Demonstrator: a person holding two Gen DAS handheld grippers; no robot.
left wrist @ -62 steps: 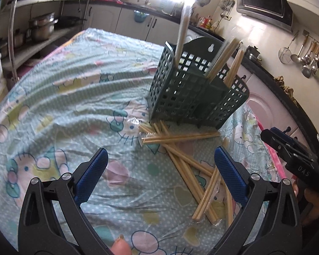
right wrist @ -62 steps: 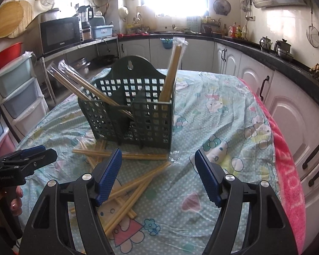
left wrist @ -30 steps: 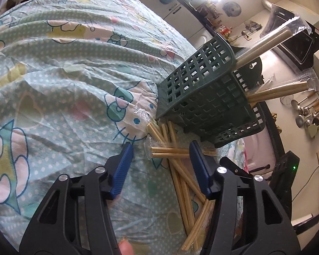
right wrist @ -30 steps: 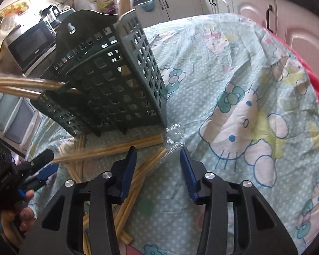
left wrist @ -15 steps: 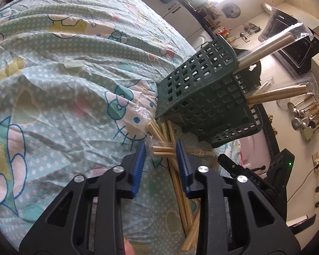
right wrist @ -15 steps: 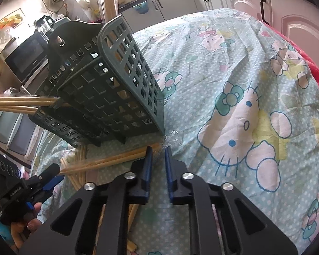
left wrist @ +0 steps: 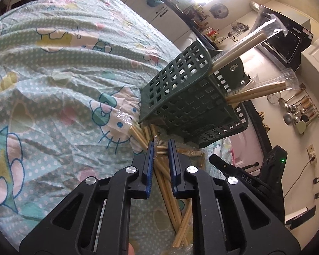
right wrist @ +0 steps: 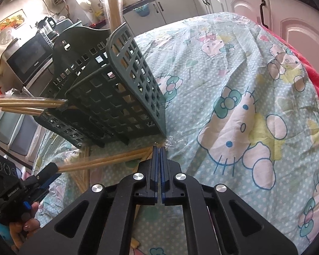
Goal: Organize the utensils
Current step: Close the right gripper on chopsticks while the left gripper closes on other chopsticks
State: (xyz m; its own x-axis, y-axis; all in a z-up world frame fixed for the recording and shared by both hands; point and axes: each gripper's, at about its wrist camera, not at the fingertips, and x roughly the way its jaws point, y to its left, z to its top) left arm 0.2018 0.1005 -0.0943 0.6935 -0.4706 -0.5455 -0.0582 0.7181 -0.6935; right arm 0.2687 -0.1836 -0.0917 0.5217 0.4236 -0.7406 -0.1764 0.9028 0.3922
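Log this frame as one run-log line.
phase: grasp | left gripper: shut on wrapped chopstick pair, one end | right gripper: shut on its other end | basket: upright, chopsticks inside | loose chopsticks: on tablecloth

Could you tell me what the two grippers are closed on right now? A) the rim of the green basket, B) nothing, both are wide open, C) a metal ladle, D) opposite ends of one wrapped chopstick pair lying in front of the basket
D: the left gripper and right gripper each pinch an end of the wrapped chopstick pair lying before the green basket.

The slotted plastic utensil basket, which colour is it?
Dark green slotted plastic utensil basket; clearest in the right wrist view.
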